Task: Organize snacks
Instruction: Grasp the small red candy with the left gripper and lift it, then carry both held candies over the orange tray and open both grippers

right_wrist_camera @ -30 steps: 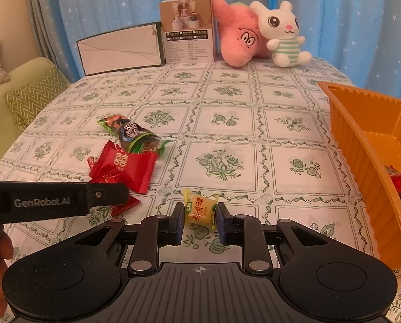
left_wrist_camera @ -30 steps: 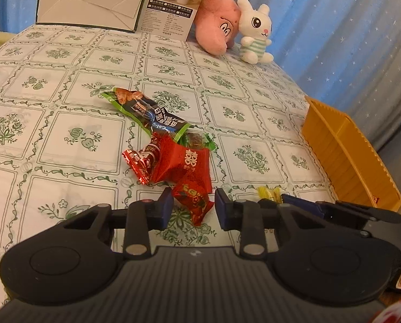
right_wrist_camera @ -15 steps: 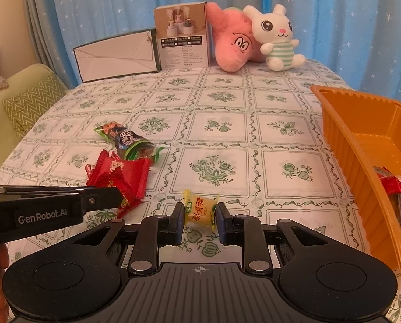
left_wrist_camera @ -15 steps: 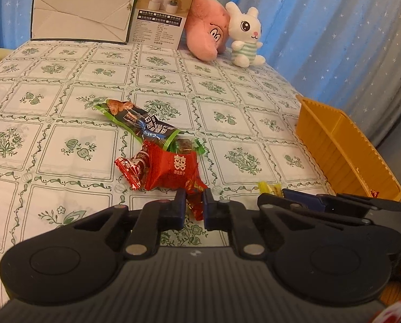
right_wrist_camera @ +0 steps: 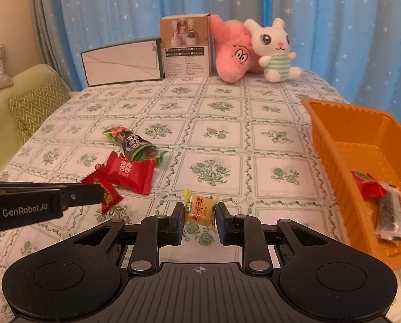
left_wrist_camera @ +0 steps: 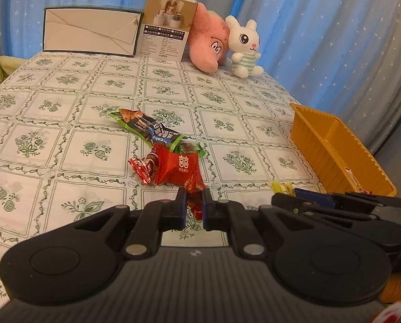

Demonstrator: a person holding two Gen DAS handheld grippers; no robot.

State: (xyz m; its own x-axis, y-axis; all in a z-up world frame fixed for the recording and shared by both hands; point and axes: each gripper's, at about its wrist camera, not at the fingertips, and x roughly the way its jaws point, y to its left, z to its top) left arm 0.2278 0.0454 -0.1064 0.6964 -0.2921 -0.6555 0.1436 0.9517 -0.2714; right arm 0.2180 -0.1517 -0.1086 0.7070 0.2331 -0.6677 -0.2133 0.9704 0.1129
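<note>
My left gripper is shut on a small red candy, lifted just above the tablecloth; the right wrist view shows the same red candy at its tip. My right gripper is shut on a yellow wrapped candy, held off the cloth. On the table lie a red square packet, a small red-brown wrapper beside it and a green-and-black snack bar. At the right stands the orange tray, which holds a red packet and a dark bar.
At the far edge stand a white flat box, a brown carton, a pink plush and a white rabbit plush. A green sofa with a zigzag cushion lies to the left. Blue curtains hang behind.
The left gripper's jaws closed on the small red candy and lifted it off the cloth. The right gripper rose a little, with the yellow candy still in it.
</note>
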